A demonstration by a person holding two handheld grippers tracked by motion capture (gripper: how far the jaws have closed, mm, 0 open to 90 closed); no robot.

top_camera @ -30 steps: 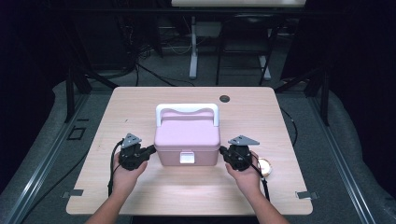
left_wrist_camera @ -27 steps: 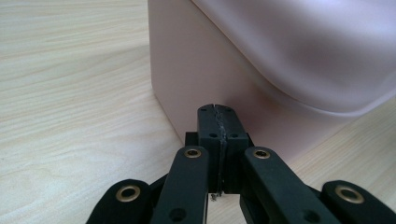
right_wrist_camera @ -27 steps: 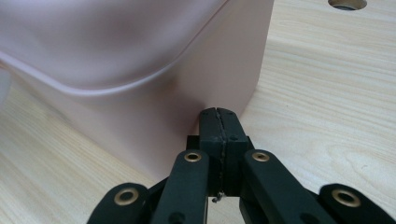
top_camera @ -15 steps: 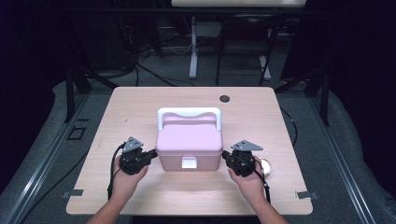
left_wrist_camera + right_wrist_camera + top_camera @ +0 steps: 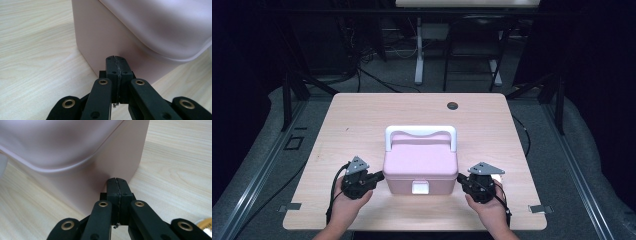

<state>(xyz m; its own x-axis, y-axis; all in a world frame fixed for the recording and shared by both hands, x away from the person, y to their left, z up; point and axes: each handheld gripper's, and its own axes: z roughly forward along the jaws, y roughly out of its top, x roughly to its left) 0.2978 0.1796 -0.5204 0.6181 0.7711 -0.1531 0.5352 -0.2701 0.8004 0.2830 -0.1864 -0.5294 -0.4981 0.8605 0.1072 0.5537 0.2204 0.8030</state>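
Wooden table [image 5: 362,120], pink box [image 5: 419,167] near its front edge. Left gripper [image 5: 379,176] and right gripper [image 5: 460,177], both fully closed and holding nothing, press the box's sides. Risk: uneven push could skew the box or slip off.

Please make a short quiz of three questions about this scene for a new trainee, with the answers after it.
1. True or false: both grippers have their jaws shut with nothing between them.
2. Where do the closed tips of the left gripper and the right gripper stand? A) on the white handle; B) against the two opposite side walls of the pink box; C) on the white latch.
3. What dark round thing sits near the far edge of the table?

Key
1. True.
2. B.
3. A small dark round cap or hole; the high view does not show which.
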